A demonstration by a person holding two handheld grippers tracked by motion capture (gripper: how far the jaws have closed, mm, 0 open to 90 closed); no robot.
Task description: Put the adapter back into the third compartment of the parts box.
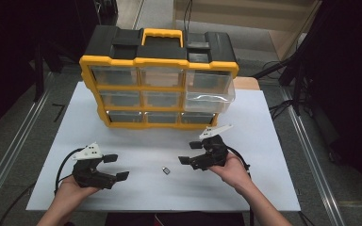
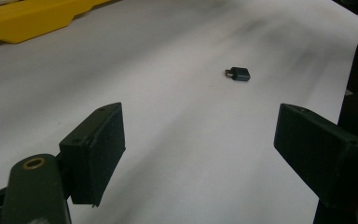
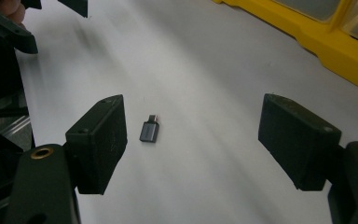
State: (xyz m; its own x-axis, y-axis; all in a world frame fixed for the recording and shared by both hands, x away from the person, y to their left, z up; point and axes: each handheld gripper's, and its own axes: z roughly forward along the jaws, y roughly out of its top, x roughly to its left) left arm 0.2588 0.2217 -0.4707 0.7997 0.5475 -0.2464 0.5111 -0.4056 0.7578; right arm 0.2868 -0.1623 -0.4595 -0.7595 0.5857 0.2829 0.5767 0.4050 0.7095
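A small dark adapter plug (image 1: 166, 170) lies flat on the white table top (image 1: 136, 141), between my two grippers. My left gripper (image 1: 115, 167) is open at the table's front left, jaws wide apart and empty; the adapter (image 2: 238, 73) sits well ahead of them. My right gripper (image 1: 191, 153) is open just right of the adapter, jaws pointing left. Seen along those jaws, the adapter (image 3: 149, 130) lies close ahead, near the left jaw. A yellow and black drawer organiser (image 1: 158, 77) stands at the back, with its middle-right clear drawer (image 1: 209, 101) pulled out.
The organiser's yellow base (image 3: 307, 32) runs along the upper right of the right gripper view. Black cables trail from both grippers toward the table's front edge. Metal rails flank the table on both sides.
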